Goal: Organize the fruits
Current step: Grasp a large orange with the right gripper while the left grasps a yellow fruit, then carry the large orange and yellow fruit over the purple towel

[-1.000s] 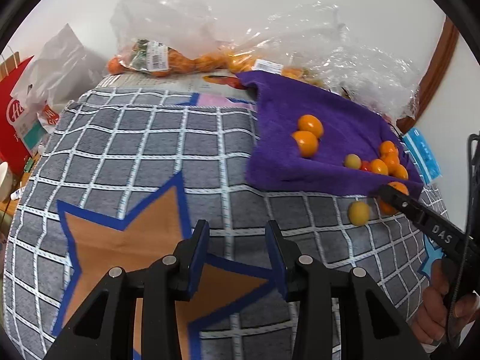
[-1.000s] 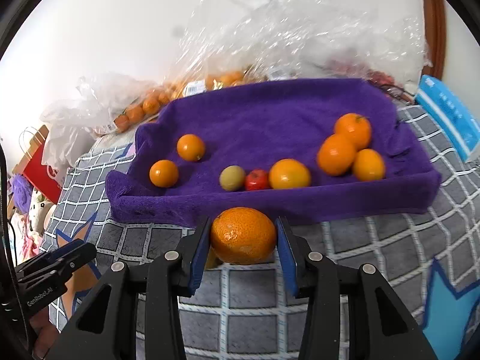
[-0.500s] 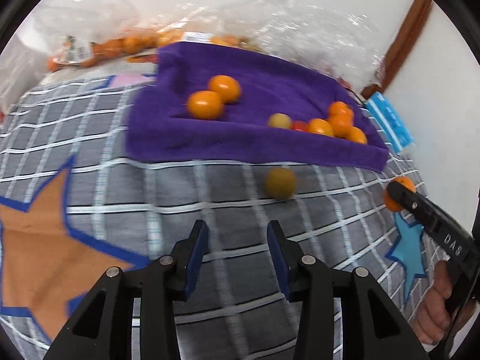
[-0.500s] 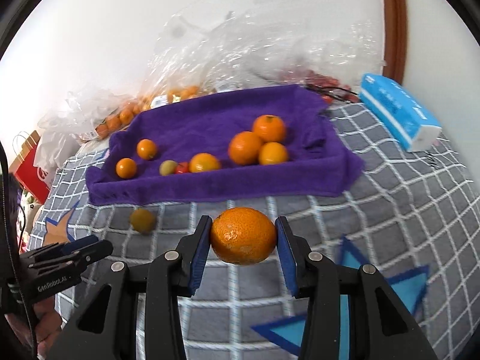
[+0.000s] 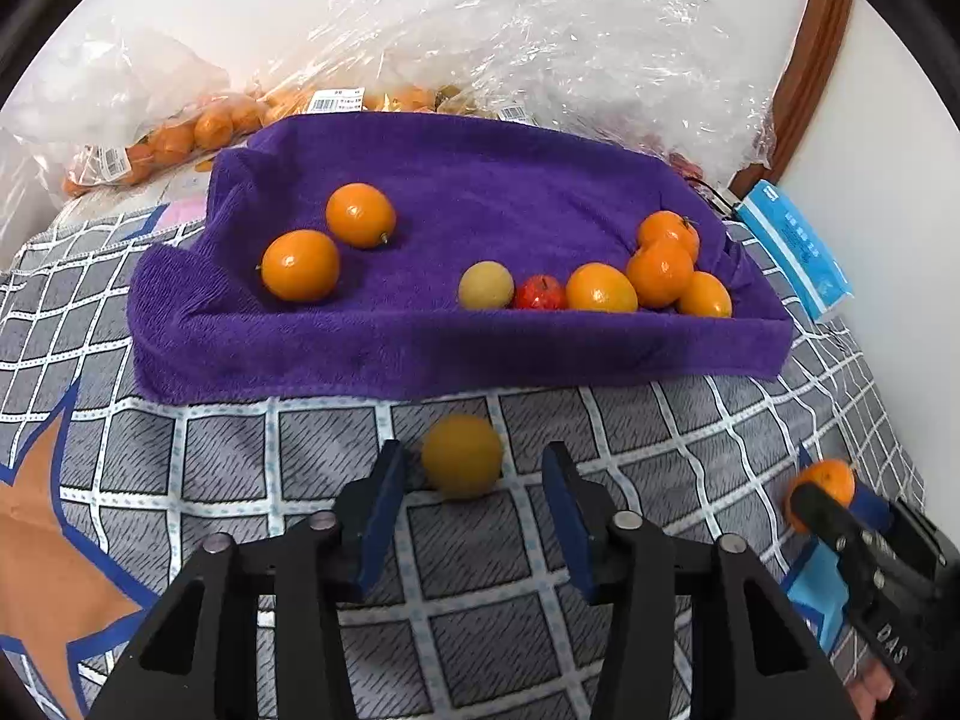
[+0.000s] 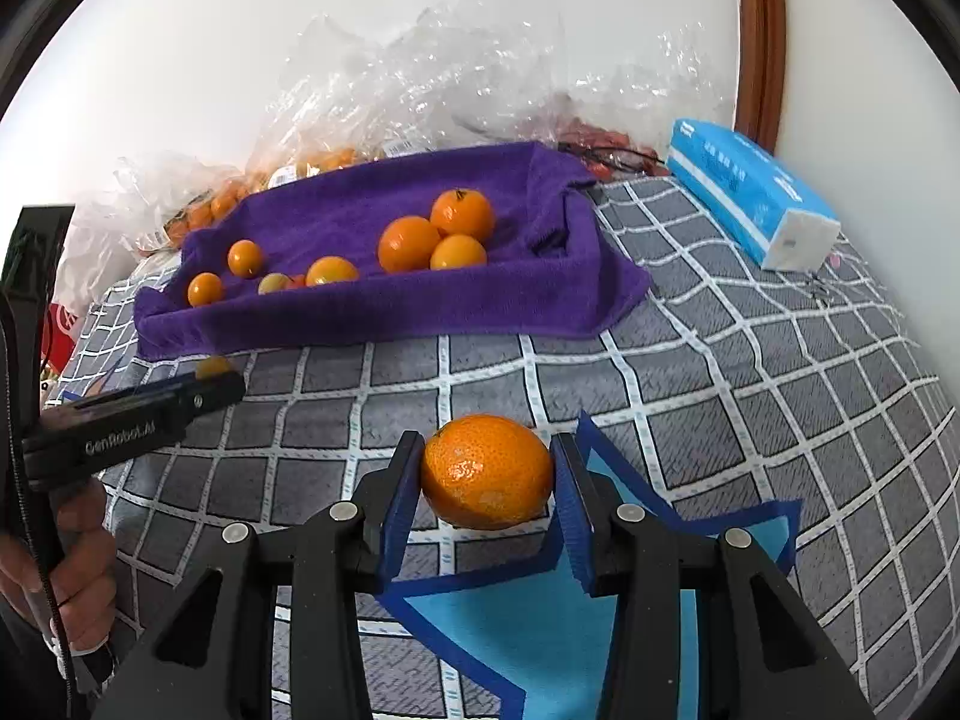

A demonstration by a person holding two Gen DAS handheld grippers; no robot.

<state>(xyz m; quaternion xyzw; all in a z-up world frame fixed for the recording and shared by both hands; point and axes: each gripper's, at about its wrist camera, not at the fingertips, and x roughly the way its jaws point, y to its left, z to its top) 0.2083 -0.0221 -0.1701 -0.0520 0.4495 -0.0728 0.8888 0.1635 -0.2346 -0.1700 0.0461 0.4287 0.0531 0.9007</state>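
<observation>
That yellow fruit [image 5: 461, 455] looks blurry and sits on the checked blanket [image 5: 240, 462] just off the purple towel's [image 5: 456, 354] front edge, between your left gripper's [image 5: 474, 501] wide-open fingers, touching neither. Your right gripper [image 6: 487, 495] is clamped on the mandarin [image 6: 486, 471].

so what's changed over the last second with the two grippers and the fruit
The left gripper has swung right and closed in on the loose yellow fruit on the checked blanket, which now sits between its open fingers, not yet gripped. The right gripper has drawn back from the purple towel, still clamping the orange. The fruits on the towel have stayed put.
</observation>
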